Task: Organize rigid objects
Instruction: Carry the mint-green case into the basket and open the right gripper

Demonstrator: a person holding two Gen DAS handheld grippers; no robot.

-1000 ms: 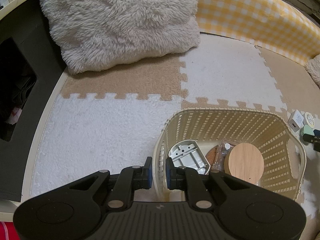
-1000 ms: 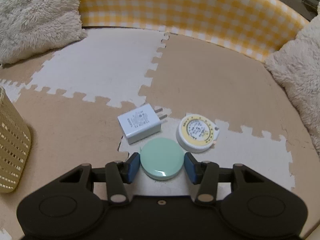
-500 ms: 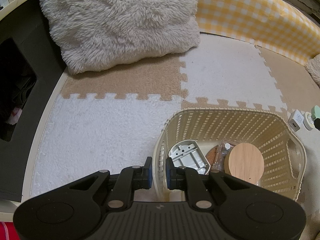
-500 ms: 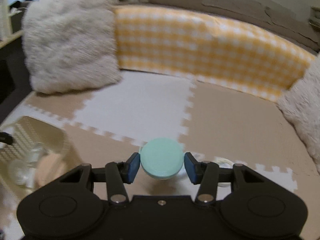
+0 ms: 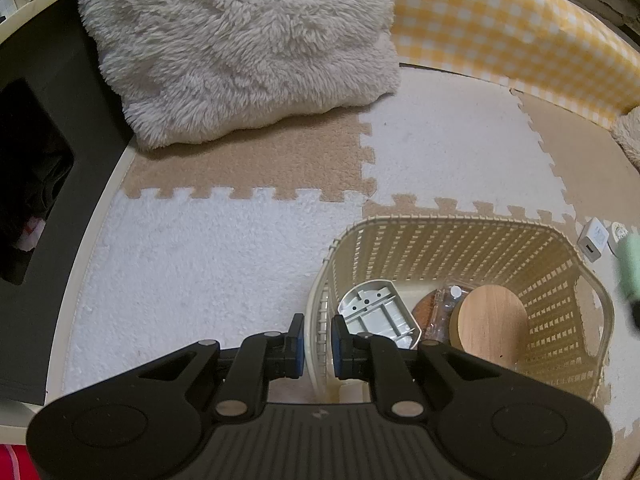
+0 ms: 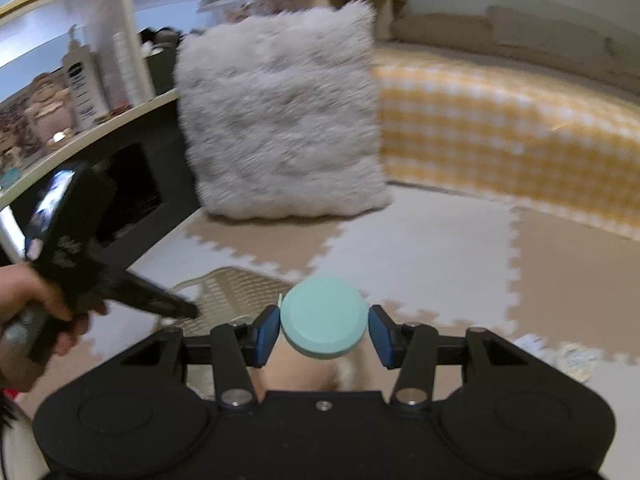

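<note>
My right gripper (image 6: 323,330) is shut on a round mint-green case (image 6: 323,316) and holds it in the air above the cream lattice basket (image 5: 460,232); the case shows blurred at the right edge of the left wrist view (image 5: 631,268). My left gripper (image 5: 317,344) is shut on the basket's near left rim. The basket holds a grey plastic bracket (image 5: 378,312), a round wooden lid (image 5: 494,322) and a clear packet (image 5: 442,308). A white charger (image 5: 593,239) and a round tape measure (image 5: 618,232) lie on the mat right of the basket.
A shaggy grey pillow (image 5: 240,48) leans at the back left. A yellow checked bolster (image 5: 504,28) runs along the back. A dark cabinet (image 5: 36,168) and shelf with bottles (image 6: 80,80) stand to the left. The floor is puzzle foam mat (image 5: 192,264).
My right gripper has lifted the mint-green case off the mat and swung it left over the basket. The left gripper has stayed clamped on the basket rim.
</note>
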